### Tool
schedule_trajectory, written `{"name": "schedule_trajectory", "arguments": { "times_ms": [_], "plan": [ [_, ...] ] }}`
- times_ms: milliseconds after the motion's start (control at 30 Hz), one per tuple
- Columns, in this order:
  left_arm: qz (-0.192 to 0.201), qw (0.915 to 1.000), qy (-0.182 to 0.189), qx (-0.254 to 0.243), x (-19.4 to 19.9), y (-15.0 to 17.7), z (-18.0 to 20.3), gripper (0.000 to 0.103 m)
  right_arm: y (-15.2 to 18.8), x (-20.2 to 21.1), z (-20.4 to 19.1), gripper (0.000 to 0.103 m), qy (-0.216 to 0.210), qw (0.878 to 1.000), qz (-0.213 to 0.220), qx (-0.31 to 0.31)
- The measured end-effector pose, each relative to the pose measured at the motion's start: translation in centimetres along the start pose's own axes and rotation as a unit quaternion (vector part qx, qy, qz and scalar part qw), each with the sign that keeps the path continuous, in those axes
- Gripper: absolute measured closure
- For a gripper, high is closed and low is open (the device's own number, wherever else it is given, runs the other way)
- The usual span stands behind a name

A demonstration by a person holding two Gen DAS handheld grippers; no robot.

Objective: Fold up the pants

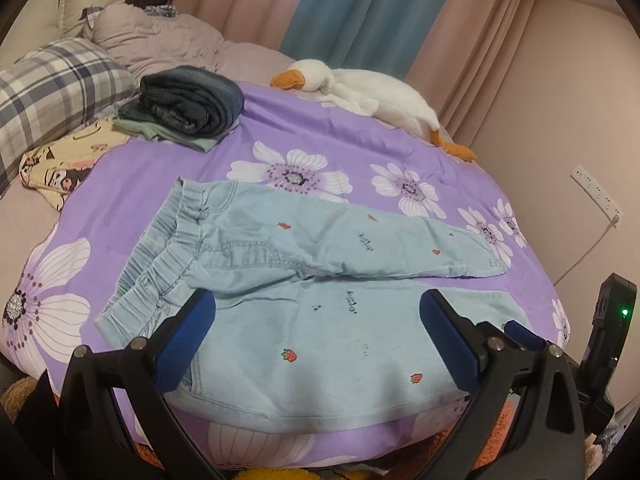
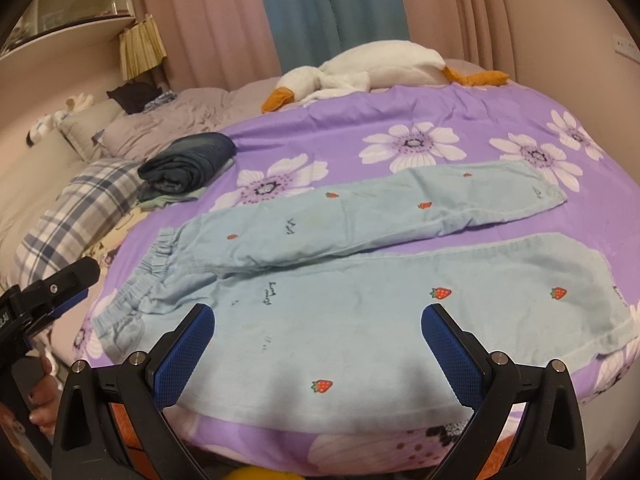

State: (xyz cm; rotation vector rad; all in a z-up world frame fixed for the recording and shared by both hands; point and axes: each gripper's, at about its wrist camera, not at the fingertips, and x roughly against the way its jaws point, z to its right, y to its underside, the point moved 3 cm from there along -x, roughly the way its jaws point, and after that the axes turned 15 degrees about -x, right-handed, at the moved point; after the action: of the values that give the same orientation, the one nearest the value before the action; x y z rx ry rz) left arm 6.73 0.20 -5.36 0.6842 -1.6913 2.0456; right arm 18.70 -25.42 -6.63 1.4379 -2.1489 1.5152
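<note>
Light blue pants (image 1: 288,280) with small strawberry prints lie spread flat on the purple flowered bedspread (image 1: 360,140), waistband to the left, both legs running right and slightly apart. My left gripper (image 1: 316,316) hovers open over the near leg by the seat, nothing between its blue pads. In the right wrist view the same pants (image 2: 360,280) fill the middle, and my right gripper (image 2: 318,328) is open above the near leg, holding nothing. The left gripper's body (image 2: 48,292) shows at the left edge there, with a hand (image 2: 42,400) below it.
A stack of folded dark jeans (image 1: 192,104) on green cloth sits at the back left. A white goose plush (image 1: 360,92) lies along the far edge. A plaid pillow (image 1: 52,92) and a cartoon-print cloth (image 1: 68,164) are at left; a power strip (image 1: 596,192) hangs on the wall at right.
</note>
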Motion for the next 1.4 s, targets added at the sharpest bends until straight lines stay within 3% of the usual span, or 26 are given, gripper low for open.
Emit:
{"name": "schedule_trajectory", "arguments": {
  "times_ms": [200, 600, 800, 1400],
  "plan": [
    [-0.011, 0.9998, -0.016, 0.010, -1.3, 0.3, -1.1, 0.002, 0.5, -1.7, -0.1, 0.000, -0.002, 1.000, -0.025, -0.001],
    [-0.034, 0.9993, -0.003, 0.016, -3.1, 1.0, -0.8, 0.002, 0.7, -2.5, 1.0, 0.000, 0.008, 0.999, -0.036, -0.009],
    [-0.035, 0.9992, -0.021, 0.005, -3.1, 1.1, -0.6, 0.004, 0.7, -2.6, 1.2, 0.000, 0.008, 0.999, -0.036, -0.013],
    [-0.041, 0.9989, -0.002, 0.020, -2.7, 1.5, -1.1, 0.004, 0.7, -2.4, 1.1, 0.000, 0.008, 0.999, -0.030, -0.016]
  ]
}}
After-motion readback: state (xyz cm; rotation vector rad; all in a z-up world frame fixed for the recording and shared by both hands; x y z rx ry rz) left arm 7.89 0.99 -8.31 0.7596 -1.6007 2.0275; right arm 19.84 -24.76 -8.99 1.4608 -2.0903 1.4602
